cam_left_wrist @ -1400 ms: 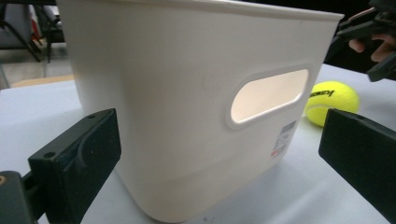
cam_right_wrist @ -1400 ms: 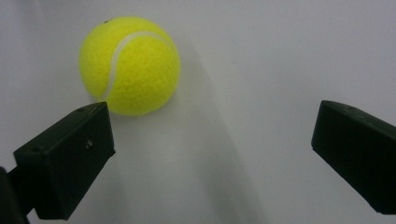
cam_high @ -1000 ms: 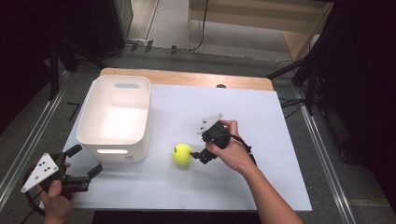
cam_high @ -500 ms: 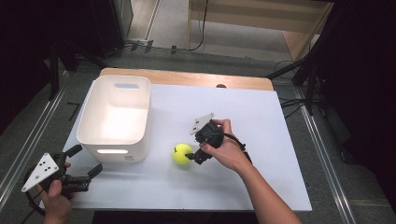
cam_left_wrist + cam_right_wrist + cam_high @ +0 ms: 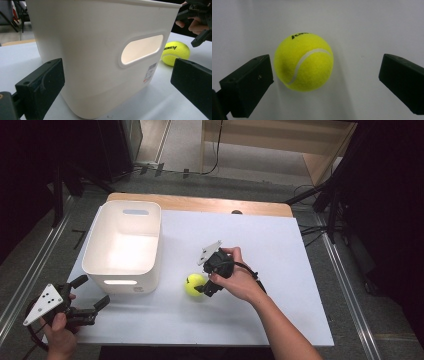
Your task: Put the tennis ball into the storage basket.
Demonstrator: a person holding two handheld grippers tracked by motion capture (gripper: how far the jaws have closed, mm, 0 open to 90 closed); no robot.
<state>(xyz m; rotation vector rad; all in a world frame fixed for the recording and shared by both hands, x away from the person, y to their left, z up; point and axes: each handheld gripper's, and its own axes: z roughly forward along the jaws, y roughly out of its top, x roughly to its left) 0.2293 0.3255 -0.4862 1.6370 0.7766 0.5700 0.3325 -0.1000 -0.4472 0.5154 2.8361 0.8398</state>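
Observation:
A yellow tennis ball lies on the white table, just right of a white plastic bin. My right gripper hovers over the ball from the right, open, jaws pointing down at it. In the right gripper view the ball sits between the spread jaws, nearer the left one, touching neither; the gripper's midpoint is beside it. My left gripper is open at the table's front left corner, facing the bin's near wall. The ball shows past that wall in the left gripper view.
The bin's near wall has a handle slot and a small label. A wooden strip borders the table's far edge. Dark stands and cables sit on the floor around the table.
My right gripper has moved left and down toward the ball, now right over it. The left gripper and the bin have stayed put.

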